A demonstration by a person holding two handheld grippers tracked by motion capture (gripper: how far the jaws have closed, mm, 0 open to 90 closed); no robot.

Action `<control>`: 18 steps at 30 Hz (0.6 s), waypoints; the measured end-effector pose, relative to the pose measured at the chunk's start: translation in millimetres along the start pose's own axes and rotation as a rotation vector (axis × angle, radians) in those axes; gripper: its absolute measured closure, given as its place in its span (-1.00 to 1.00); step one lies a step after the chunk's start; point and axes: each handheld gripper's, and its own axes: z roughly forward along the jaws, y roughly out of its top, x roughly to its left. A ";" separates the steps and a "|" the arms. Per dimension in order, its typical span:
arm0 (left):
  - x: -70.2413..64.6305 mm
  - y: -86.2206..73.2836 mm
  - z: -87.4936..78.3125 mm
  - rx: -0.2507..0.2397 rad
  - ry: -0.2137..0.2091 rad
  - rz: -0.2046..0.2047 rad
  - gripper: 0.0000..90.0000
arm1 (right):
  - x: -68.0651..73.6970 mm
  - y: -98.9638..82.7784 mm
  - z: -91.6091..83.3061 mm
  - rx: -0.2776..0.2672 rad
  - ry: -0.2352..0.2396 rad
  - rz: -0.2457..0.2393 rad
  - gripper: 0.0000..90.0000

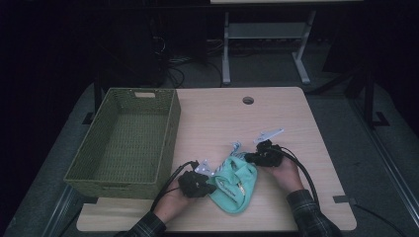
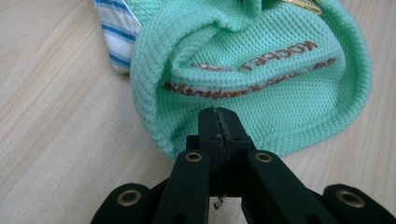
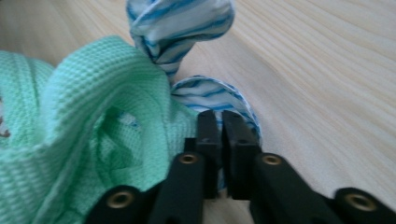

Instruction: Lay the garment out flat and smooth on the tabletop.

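A mint green knitted cloth with a blue striped lining [image 1: 234,182] is lying on the pale wooden surface [image 1: 276,118], right beside the green woven basket [image 1: 126,140]. The left claw [image 2: 218,122] is pinching its near hem and the right claw [image 3: 219,128] is pinching its striped edge. They seem to be getting a hold, so next I think both must lift together toward the basket.

Mint-green knitted cloth garment on a pale wood-grain tabletop.
The garment [image 2: 261,84] is a matt waffle-textured knit with brown stitched lettering and a smoother blue-and-white striped woven lining [image 3: 187,28]. The tabletop [image 1: 296,128] looks like smooth light wood laminate with a soft sheen. The grippers' jaws are matt black plastic with small brass-coloured metal rivets. The basket [image 1: 123,138] is rough olive-green woven wicker.
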 end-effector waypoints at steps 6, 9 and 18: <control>0.0 0.8 0.2 0.003 0.000 -0.002 0.98 | -1.6 -0.2 -3.2 -0.015 -0.009 -0.009 0.98; -0.4 1.6 0.1 0.009 0.001 -0.004 0.98 | -3.0 1.2 -8.5 -0.031 -0.023 -0.016 0.99; -0.9 2.3 0.2 0.014 0.007 0.000 0.98 | -17.2 2.1 -29.9 -0.103 -0.093 0.019 0.99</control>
